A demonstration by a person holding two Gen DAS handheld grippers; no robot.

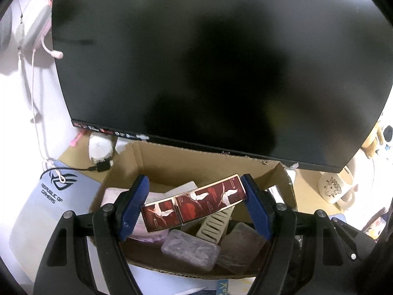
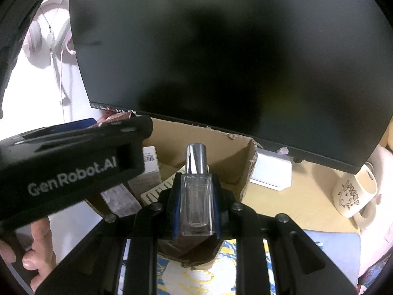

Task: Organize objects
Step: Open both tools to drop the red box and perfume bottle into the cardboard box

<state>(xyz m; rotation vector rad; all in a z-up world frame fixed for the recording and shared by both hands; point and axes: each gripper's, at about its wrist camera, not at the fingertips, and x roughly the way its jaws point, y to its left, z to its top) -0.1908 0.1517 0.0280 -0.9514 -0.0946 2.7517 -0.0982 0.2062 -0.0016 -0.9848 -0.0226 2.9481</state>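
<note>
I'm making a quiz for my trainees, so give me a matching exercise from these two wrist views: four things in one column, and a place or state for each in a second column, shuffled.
Things
1. red box with cranes
2. clear glass bottle
3. cream mug
4. cardboard box

Places or states
A. stands on the desk at the right, under the monitor's corner
B. clamped upright in the right gripper
C. open-topped, in front of the monitor, already holding items
D. held between the left gripper's blue fingers

Pairs: 1-D, 2-B, 3-A, 4-C
</note>
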